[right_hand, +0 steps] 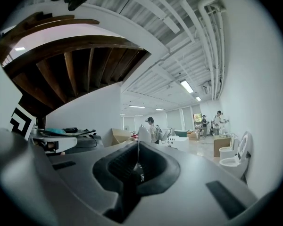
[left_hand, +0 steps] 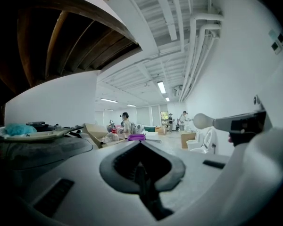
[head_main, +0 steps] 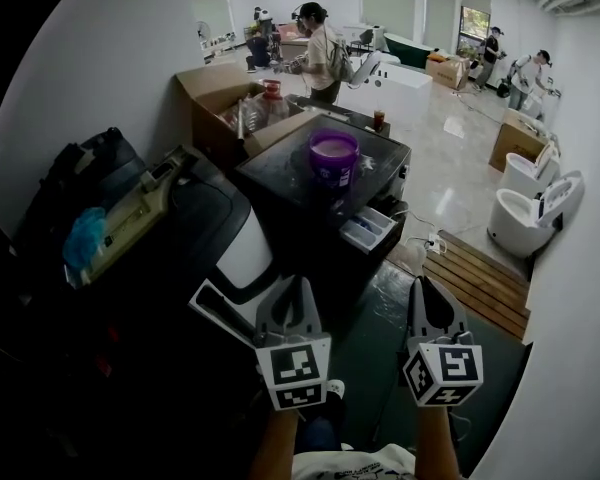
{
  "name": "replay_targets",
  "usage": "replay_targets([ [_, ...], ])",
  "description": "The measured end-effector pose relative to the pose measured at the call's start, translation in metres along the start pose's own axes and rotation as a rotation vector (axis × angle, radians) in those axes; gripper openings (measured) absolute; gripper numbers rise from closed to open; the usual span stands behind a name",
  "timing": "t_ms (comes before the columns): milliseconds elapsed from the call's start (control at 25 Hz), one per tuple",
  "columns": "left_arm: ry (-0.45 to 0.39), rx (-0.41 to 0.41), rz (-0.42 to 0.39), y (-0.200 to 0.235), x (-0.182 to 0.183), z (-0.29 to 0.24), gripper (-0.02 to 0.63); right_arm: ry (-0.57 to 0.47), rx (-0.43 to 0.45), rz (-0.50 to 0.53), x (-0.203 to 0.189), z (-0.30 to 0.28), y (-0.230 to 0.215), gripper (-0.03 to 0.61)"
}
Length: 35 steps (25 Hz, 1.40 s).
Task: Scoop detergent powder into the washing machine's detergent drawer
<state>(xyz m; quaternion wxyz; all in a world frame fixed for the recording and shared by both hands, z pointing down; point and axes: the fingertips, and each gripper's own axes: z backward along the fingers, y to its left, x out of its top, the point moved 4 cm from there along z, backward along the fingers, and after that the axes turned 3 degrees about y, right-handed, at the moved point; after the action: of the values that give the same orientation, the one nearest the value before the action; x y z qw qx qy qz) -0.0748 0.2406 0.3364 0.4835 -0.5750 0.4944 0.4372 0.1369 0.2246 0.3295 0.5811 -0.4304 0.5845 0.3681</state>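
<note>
Jaws of the left tool [head_main: 288, 313] [left_hand: 141, 166] are pressed together along one seam, nothing between them. The right tool [head_main: 432, 308] [right_hand: 137, 166] is likewise closed and empty, with only a hairline slit at the tip. Both are held low and near the person's body, side by side, pointing away over the dark floor.

Ahead, well apart from both tools, stands the dark-grey box-shaped washing machine [head_main: 280, 173]. Its pale compartmented detergent drawer [head_main: 368, 230] is pulled out of the front, on the side toward the right tool. On the machine's flat top sits a purple round plastic tub [head_main: 334, 156], upright, its inside pale.

To the left is a second washer with white front and raised lid [head_main: 242, 253], with a teal crumpled cloth [head_main: 85, 238] lying on its far-left edge. Behind is an open brown cardboard box [head_main: 212, 93]. To the right, a slatted wooden platform [head_main: 485, 273] lies on the floor, with white ceramic toilets [head_main: 525, 213] beyond it. People stand in the far room.
</note>
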Motion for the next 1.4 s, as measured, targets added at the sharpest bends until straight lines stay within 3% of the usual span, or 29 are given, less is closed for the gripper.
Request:
replay_targets([
  [840, -0.016, -0.049, -0.002, 0.063, 0.034, -0.200, 0.002, 0.000, -0.043, 0.014, 0.020, -0.202, -0.018, 0.020],
  [1400, 0.003, -0.033, 0.009, 0.077, 0.041, -0.279, 0.002, 0.017, -0.044, 0.050, 0.029, -0.280, -0.044, 0.020],
])
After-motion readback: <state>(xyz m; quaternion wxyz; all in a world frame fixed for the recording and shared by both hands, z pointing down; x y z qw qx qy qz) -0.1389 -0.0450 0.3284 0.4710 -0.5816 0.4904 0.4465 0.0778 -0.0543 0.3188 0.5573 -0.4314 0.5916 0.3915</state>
